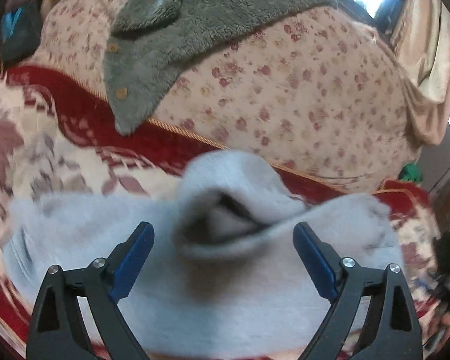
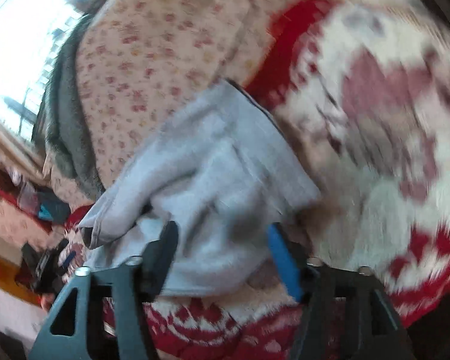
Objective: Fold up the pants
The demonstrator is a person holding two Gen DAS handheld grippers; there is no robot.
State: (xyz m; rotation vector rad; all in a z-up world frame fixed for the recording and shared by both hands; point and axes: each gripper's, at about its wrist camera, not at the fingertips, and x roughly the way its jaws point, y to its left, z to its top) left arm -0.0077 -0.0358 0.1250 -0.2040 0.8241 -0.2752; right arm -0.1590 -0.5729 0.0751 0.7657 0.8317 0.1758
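Both grippers are over the light blue-grey pants (image 1: 219, 270) now, and the cloth lies straight ahead of each tool and just under the tips. The left gripper (image 1: 223, 258) stands wide, nothing pinched; a raised, puckered fold of the pants with a dark hollow sits directly between and just beyond its blue pads (image 1: 135, 258), the garment stretching sideways to both sides of the tool. The right gripper (image 2: 222, 258) is spread too, its jaws astride a bunched lump of the same fabric, pads (image 2: 285, 265) not pressing as far as the blur allows. From there the pants run away up and ahead, one hem end (image 2: 96, 228) drooping off to the tool's left. By my reading, the left is better lined up on that fold. The pants look soft, rumpled, half-gathered on the red-and-cream patterned blanket (image 1: 60, 156).
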